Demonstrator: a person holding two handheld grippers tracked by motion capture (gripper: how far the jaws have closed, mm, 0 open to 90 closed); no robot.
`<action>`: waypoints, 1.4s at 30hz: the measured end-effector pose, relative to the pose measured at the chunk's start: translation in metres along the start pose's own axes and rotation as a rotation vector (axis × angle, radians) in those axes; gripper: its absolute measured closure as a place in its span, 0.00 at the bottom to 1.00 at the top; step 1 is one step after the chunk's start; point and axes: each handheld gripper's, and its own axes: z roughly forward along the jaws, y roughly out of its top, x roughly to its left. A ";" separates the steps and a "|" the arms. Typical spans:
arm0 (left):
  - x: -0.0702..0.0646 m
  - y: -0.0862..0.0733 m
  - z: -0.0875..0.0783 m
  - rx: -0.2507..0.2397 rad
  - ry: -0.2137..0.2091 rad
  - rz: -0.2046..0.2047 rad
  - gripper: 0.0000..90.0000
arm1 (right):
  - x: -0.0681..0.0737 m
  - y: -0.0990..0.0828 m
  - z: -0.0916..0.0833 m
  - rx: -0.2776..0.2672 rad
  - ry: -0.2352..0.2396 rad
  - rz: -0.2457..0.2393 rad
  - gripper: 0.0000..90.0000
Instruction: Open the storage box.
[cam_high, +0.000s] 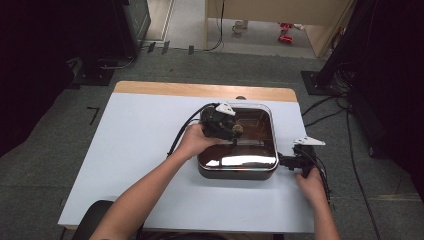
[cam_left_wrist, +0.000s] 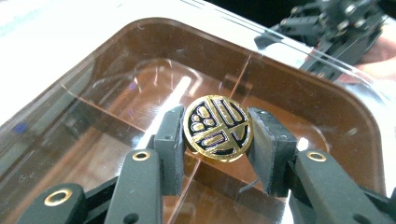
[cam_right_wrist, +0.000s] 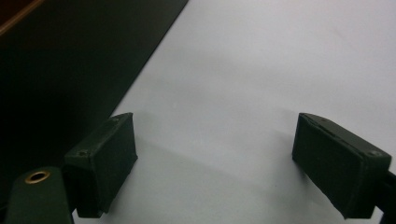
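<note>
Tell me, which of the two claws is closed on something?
The left claw: its pads grip the round gold-and-black knob on the transparent lid. The right claw stands open above the bare white table.

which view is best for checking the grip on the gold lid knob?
Left gripper view: the gold knob sits large between the left gripper pads, which press its sides. The high view gives a small brownish spot beside that gripper. The right gripper view faces the white tabletop.

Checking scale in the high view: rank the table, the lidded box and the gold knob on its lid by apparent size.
1. Table
2. Lidded box
3. Gold knob, tiny and partly hidden by the left gripper.
</note>
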 end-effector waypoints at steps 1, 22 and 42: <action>0.000 0.001 -0.002 -0.004 -0.001 -0.001 0.66 | 0.000 0.000 0.000 -0.001 0.000 -0.001 0.14; 0.025 -0.022 -0.073 -0.019 0.086 -0.070 0.66 | 0.000 0.000 0.000 0.001 -0.001 0.000 0.14; 0.047 -0.068 -0.138 -0.064 0.177 -0.182 0.66 | -0.001 0.000 0.000 0.001 0.002 -0.001 0.14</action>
